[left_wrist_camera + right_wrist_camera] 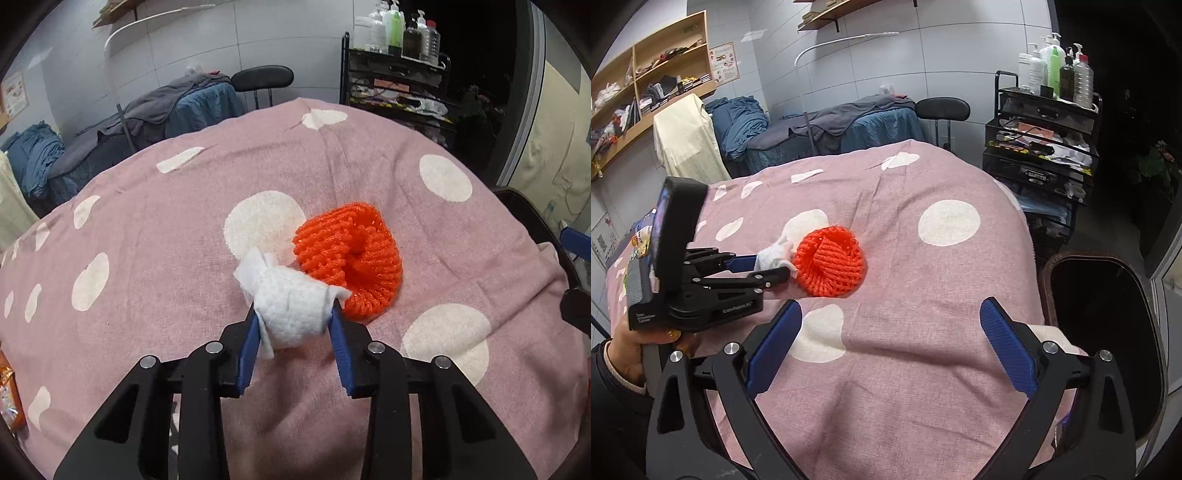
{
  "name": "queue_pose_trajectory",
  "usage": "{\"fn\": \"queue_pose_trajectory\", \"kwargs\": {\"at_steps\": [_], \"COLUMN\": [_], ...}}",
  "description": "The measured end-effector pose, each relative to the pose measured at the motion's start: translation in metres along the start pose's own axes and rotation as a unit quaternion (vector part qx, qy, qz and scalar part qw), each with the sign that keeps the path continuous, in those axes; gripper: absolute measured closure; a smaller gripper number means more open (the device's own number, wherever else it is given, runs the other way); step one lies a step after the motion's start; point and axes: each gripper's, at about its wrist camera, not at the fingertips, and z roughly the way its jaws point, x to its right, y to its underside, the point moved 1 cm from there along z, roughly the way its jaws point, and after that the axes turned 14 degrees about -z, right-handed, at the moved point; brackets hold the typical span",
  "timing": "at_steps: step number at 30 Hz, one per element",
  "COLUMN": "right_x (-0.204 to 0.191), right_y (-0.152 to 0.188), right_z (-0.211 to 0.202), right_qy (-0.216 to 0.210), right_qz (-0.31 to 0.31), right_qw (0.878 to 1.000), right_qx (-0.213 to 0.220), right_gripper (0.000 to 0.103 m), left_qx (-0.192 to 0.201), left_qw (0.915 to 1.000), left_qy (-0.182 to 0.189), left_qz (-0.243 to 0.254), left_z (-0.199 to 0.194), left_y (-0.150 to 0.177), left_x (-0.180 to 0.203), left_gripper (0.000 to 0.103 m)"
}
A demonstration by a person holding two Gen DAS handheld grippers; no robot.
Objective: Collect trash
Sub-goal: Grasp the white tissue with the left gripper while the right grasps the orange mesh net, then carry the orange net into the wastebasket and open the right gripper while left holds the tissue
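A: Where's the trash right now?

B: The crumpled white tissue point(291, 306) is pinched between the blue pads of the left hand-held gripper point(295, 325), right down at the pink dotted cloth point(147, 229) that covers the surface. The orange foam net point(351, 258) lies on the cloth, touching the tissue's far side.

A: And the right hand-held gripper point(890, 325)?

B: Jaws spread wide, nothing between them, hanging over bare cloth near the net.

A: Any container?

B: A dark bin point(1108, 332) stands just beside the surface at the right, its mouth open. The inside is black, so I cannot tell what it holds. A black wire rack point(1041, 147) behind carries bottles point(1056, 70) on top and clutter on its shelves.
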Motion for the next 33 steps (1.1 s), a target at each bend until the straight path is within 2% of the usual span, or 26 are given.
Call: {"fn": "queue_pose_trajectory", "kwargs": {"at_steps": [8,12,18,20,24,26,27,28,33], "right_x": [-0.028,-0.051,-0.077,-0.078,-0.072,-0.066,-0.064,-0.062,-0.055], "right_y": [-0.023,-0.044,-0.063,-0.064,-0.062,-0.058,-0.057,-0.057,-0.060], "right_z": [0.027,0.057,0.110,0.130,0.151,0.159,0.159,0.156,0.132], "right_qy": [-0.047,-0.066,-0.054,-0.055,-0.066,-0.068,-0.069,-0.075,-0.080], "right_qz": [-0.040,-0.078,-0.130,-0.131,-0.111,-0.093,-0.086,-0.082,-0.070], "right_qw": [0.998,0.993,0.983,0.978,0.976,0.975,0.976,0.978,0.987], "right_qx": [-0.019,-0.052,-0.120,-0.152,-0.175,-0.188,-0.187,-0.179,-0.122], "right_gripper": [0.007,0.007,0.009,0.016,0.029,0.053,0.058,0.068,0.074], "left_qx": [0.063,0.079,0.086,0.086,0.084,0.085,0.085,0.085,0.087], "left_qw": [0.9962,0.9939,0.9926,0.9922,0.9920,0.9920,0.9920,0.9919,0.9914], "left_qy": [0.000,-0.009,-0.020,-0.022,-0.017,-0.015,-0.015,-0.014,-0.010], "left_qz": [-0.061,-0.076,-0.084,-0.087,-0.093,-0.092,-0.092,-0.093,-0.097], "left_z": [-0.049,-0.063,-0.072,-0.074,-0.075,-0.076,-0.077,-0.077,-0.080], "left_y": [0.015,0.023,0.033,0.035,0.038,0.039,0.039,0.040,0.044], "left_x": [-0.021,-0.027,-0.028,-0.029,-0.030,-0.030,-0.031,-0.031,-0.030], "left_gripper": [0.068,0.068,0.068,0.068,0.068,0.068,0.068,0.068,0.068]}}
